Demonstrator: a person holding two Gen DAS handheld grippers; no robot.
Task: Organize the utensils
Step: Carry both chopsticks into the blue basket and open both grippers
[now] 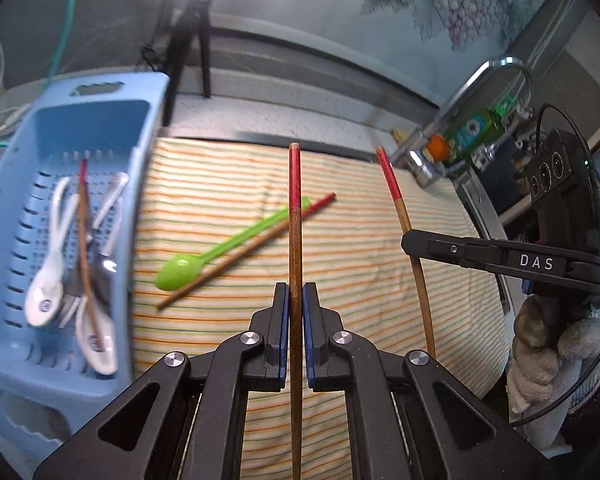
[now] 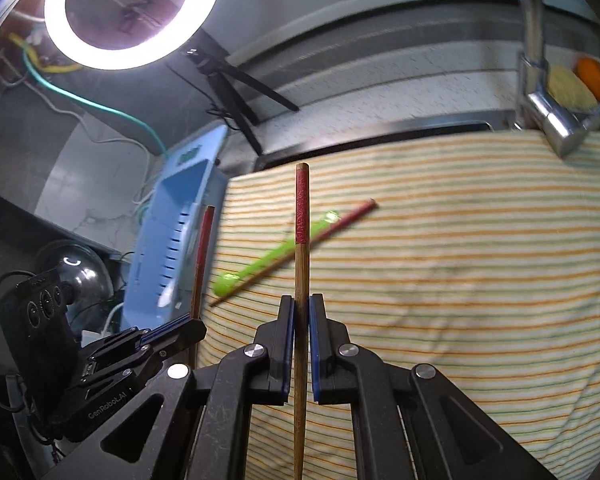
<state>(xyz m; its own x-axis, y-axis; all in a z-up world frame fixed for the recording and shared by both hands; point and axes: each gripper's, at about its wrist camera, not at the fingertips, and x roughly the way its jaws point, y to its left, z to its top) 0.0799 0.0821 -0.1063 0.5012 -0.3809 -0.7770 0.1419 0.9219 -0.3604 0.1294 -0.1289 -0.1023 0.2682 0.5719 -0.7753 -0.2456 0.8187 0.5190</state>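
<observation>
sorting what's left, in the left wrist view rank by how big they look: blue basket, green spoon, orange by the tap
1. blue basket
2. green spoon
3. orange
The basket sits nearer the camera, so its lead is partly nearness.

- "DAS" in white capitals stands on the black finger of the right tool (image 1: 410, 245), seen side-on in the left wrist view.
- "GenRobot.AI" in small pale letters runs along the black body of the left tool (image 2: 198, 326), low in the right wrist view.
- The green bottle (image 1: 474, 130) by the tap carries a printed label, probably a flower design; its wording is too blurred to read.
</observation>
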